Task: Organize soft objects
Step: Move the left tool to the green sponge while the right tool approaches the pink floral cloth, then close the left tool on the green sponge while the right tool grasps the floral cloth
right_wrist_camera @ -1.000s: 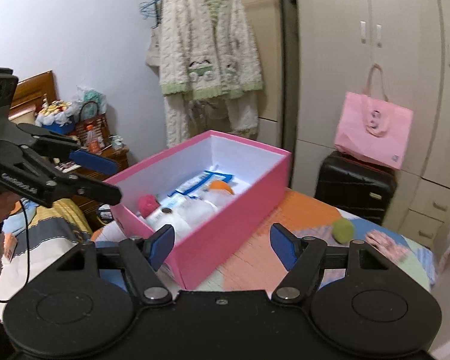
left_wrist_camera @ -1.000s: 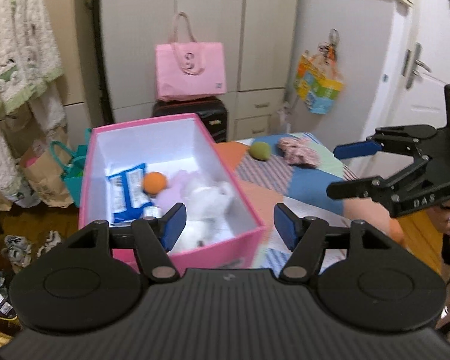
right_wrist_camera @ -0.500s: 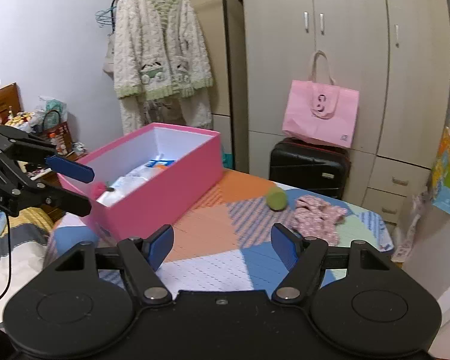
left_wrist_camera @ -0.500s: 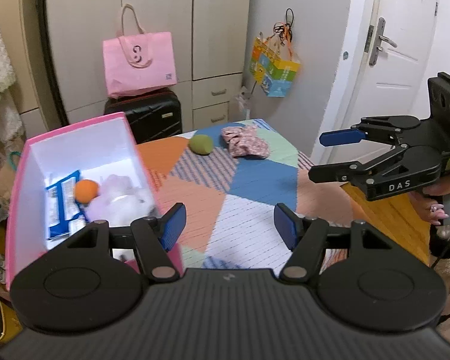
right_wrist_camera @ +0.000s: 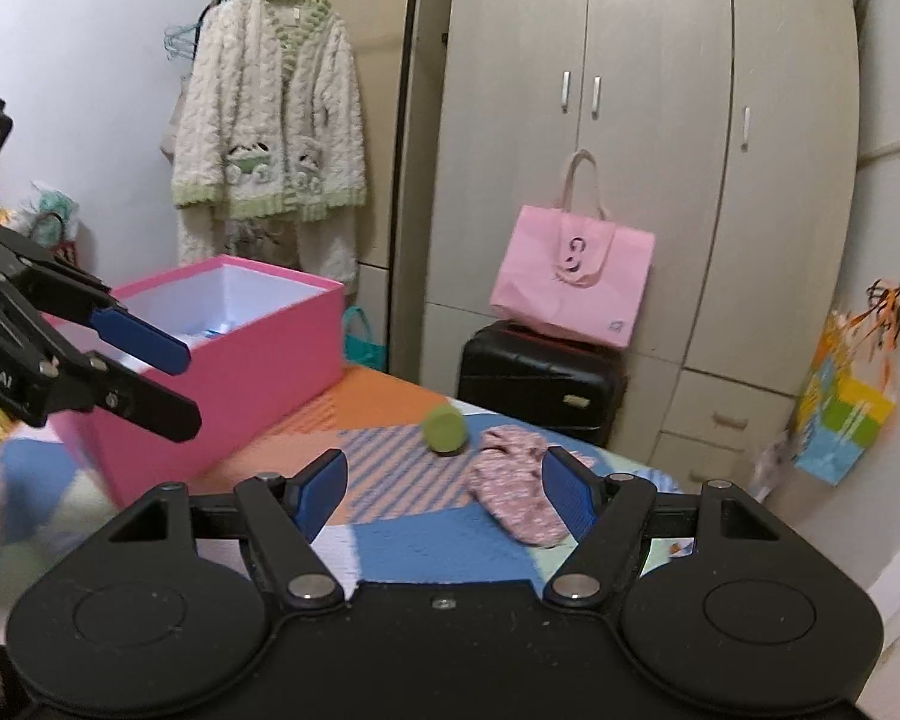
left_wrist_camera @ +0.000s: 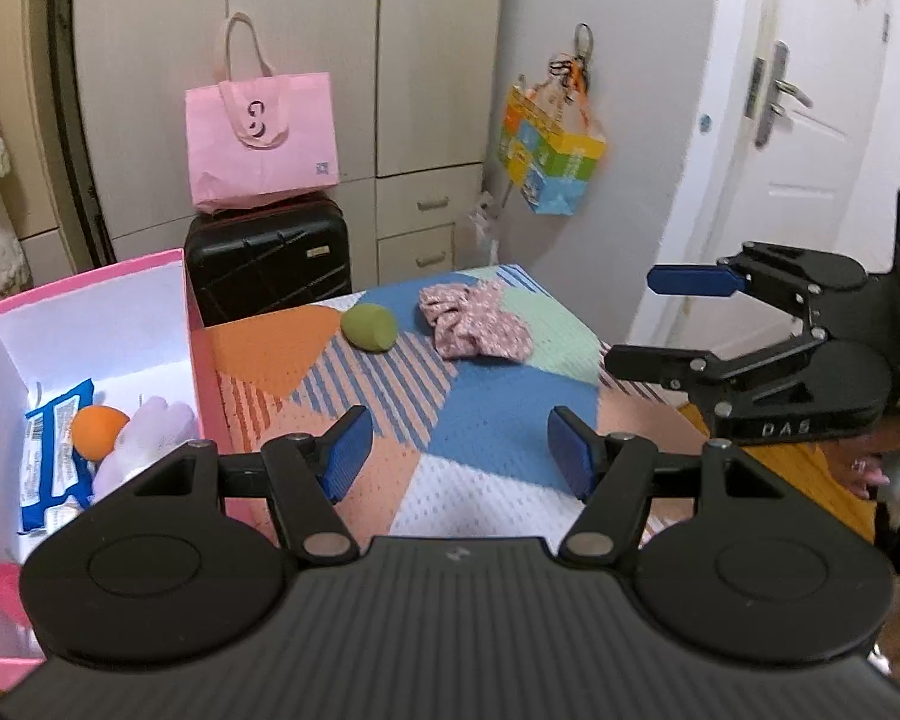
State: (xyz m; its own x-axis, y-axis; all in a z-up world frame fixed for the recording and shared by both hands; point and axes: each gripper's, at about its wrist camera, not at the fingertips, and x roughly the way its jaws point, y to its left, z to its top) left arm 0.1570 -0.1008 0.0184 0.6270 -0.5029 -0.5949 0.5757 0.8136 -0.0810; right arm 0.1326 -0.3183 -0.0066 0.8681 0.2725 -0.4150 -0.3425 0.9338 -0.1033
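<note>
Patchwork-covered table, bedroom: both views swung off pink box at left edge toward green sponge and pink floral cloth mid-frame. Left gripper and right gripper both gaping, empty. Next pickup likely.

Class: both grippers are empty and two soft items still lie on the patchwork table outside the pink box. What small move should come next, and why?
Probably ease the right gripper forward and down over the pink floral cloth: its jaws stand open and empty, and the cloth lies just ahead, beside the green sponge, outside the pink box.
</note>
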